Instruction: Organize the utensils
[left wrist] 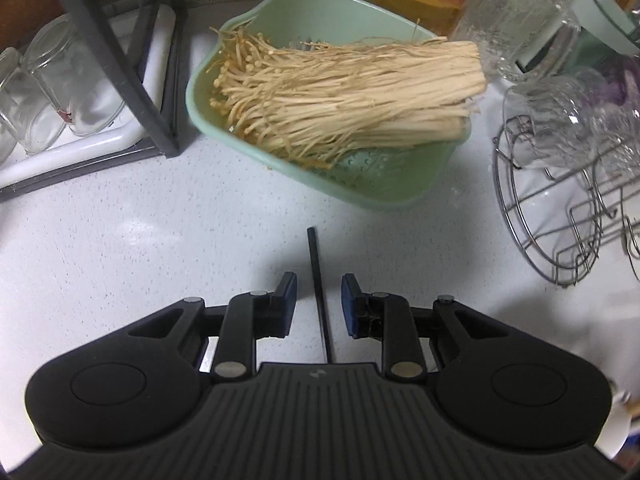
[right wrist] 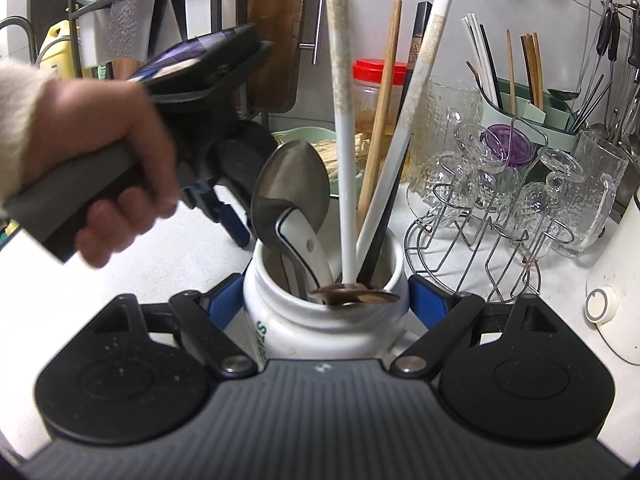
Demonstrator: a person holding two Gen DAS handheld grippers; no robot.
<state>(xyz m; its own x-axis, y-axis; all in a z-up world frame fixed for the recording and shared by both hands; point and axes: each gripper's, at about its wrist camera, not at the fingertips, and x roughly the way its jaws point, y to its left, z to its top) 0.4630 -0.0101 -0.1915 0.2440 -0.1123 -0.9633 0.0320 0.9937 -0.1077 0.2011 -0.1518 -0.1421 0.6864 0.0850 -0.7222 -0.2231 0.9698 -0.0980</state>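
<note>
1. Black chopstick (left wrist: 319,292) lies on the white counter (left wrist: 120,240) btwn the left gripper (left wrist: 319,294) pads, gap either side — jaws partly open, pressing on nothing.
2. Right gripper (right wrist: 326,300) spread wide w/ blue pads against both sides of the white jar (right wrist: 320,324), holding it.
3. Chopstick's near end runs under the gripper body, out of sight; jar's green lettering is cut off, unreadable. In the right wrist view the left gripper's fingertips are hidden behind the spoon.
4. Jar holds a steel spoon (right wrist: 292,188), white-handled utensils, wooden and black chopsticks.
5. Green colander (left wrist: 360,184) holds enoki mushrooms (left wrist: 340,96) — just beyond the chopstick's tip.
6. Wire rack (right wrist: 472,248) carries upturned glasses; green holder (right wrist: 520,112) behind has more chopsticks.
</note>
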